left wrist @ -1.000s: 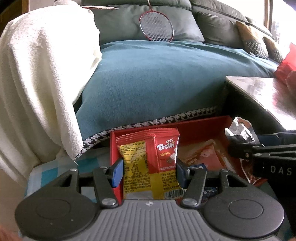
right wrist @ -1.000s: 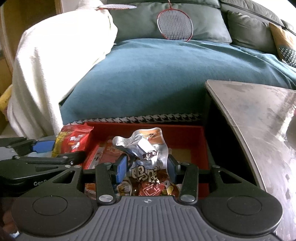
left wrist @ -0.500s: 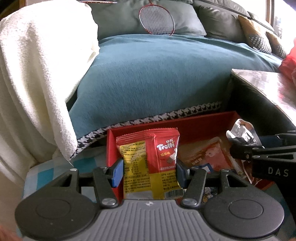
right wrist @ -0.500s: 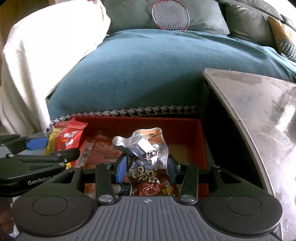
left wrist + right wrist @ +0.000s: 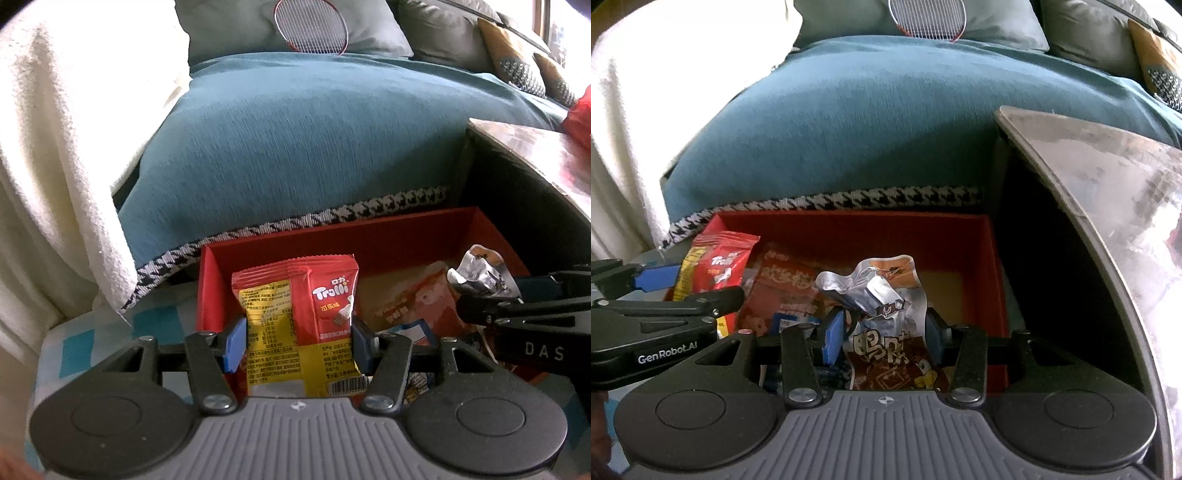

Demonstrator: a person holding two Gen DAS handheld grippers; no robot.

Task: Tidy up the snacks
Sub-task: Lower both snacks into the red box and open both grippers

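Note:
My left gripper (image 5: 297, 341) is shut on a red and yellow Trolli packet (image 5: 299, 317), held upright over the left end of a red box (image 5: 332, 236). My right gripper (image 5: 884, 338) is shut on a crumpled silver and brown snack bag (image 5: 875, 306), held over the middle of the same box (image 5: 849, 225). The Trolli packet also shows at the left of the right wrist view (image 5: 716, 266), with the left gripper (image 5: 665, 295) around it. The right gripper (image 5: 517, 306) and its silver bag (image 5: 476, 273) show at the right of the left wrist view. An orange-red packet (image 5: 786, 284) and other snacks lie in the box.
The box sits on the floor in front of a sofa with a teal cover (image 5: 314, 140). A white blanket (image 5: 55, 147) hangs at the left. A dark table with a glossy top (image 5: 1108, 192) rises just right of the box. A badminton racket (image 5: 310, 26) leans on the cushions.
Both grippers have tipped downward and moved in over the red box, each still holding its packet. The box now sits higher and larger in both views.

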